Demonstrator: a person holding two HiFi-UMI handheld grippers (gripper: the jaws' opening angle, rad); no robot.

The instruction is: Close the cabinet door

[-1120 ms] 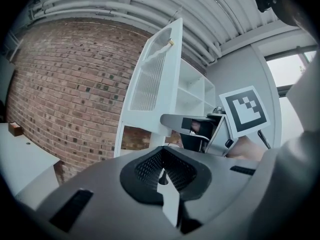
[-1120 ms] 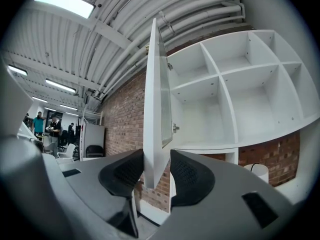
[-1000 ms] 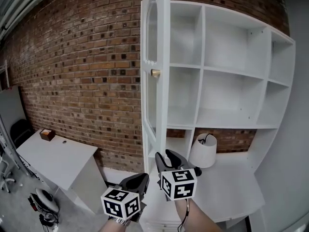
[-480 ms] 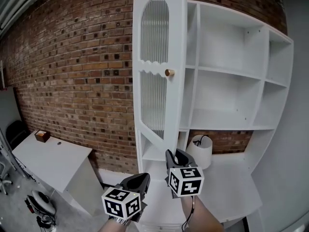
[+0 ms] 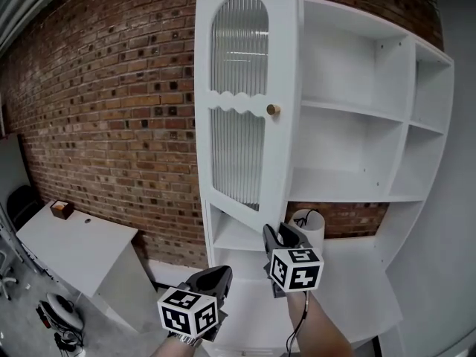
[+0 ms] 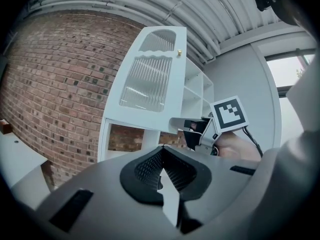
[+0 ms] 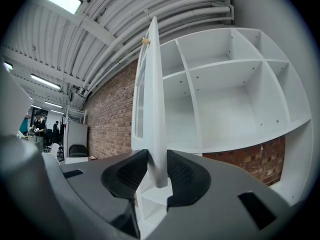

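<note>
The tall white cabinet door (image 5: 238, 110) with ribbed glass and a brass knob (image 5: 273, 110) stands partly swung out from the open white cabinet (image 5: 357, 125). My right gripper (image 5: 286, 234) holds the door's lower edge. In the right gripper view the door edge (image 7: 154, 109) runs between the two black pads of that gripper (image 7: 157, 170), which touch it while the jaws are opening. My left gripper (image 5: 218, 277) hangs lower left, away from the door. Its jaws are shut on nothing in the left gripper view (image 6: 161, 151), where the door (image 6: 150, 79) shows ahead.
A white lampshade (image 5: 314, 225) sits on the cabinet's lower counter behind my right gripper. A white table (image 5: 82, 244) with a small brown box (image 5: 56, 209) stands at the left against the brick wall (image 5: 111, 110). A black chair (image 5: 21, 199) is beyond it.
The door has swung round toward the cabinet, from edge-on to showing its glass face. My right gripper has moved right with its lower edge. The left gripper stays low.
</note>
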